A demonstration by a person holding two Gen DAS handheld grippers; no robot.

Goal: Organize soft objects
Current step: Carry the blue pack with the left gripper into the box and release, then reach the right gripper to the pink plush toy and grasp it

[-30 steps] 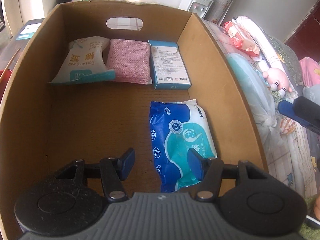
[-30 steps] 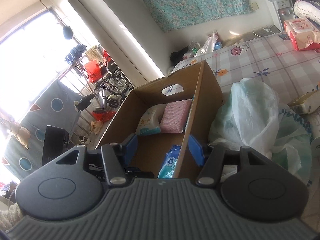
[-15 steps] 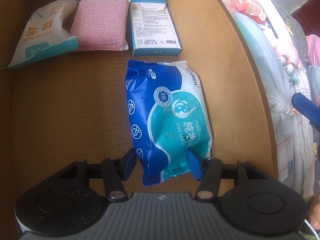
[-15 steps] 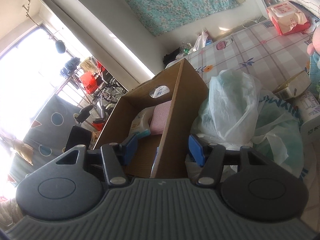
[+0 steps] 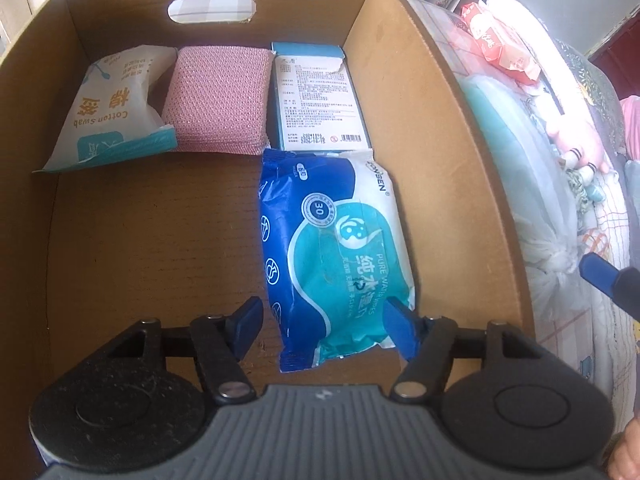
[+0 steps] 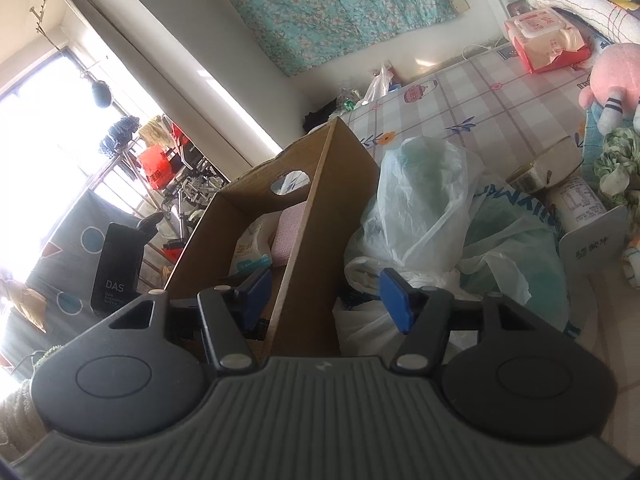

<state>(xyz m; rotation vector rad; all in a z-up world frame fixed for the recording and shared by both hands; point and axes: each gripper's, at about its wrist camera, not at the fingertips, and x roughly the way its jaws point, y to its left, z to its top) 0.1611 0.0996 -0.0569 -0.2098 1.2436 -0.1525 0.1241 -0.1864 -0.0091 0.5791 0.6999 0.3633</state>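
A blue and teal wet-wipes pack [image 5: 336, 252] lies flat in the cardboard box [image 5: 440, 128], its far end against a blue carton [image 5: 316, 100]. A pink sponge [image 5: 218, 98] and a white cotton-swab bag [image 5: 110, 108] lie beside the carton along the back wall. My left gripper [image 5: 324, 324] is open, its fingers either side of the pack's near end without touching it. My right gripper [image 6: 324, 292] is open and empty, outside the box above its right wall [image 6: 308, 248]. One blue fingertip [image 5: 596, 270] of it shows in the left wrist view.
White and teal plastic bags [image 6: 432, 220] are piled right of the box on a checked cloth [image 6: 480, 96]. A pink plush toy [image 6: 612, 76], a red wipes pack [image 6: 544, 36], a white bottle [image 6: 576, 200] and a black device [image 6: 118, 264] lie around.
The wipes pack has been let go and lies further back against the carton. My left gripper has opened wider and pulled back. My right gripper has drifted right along the box wall.
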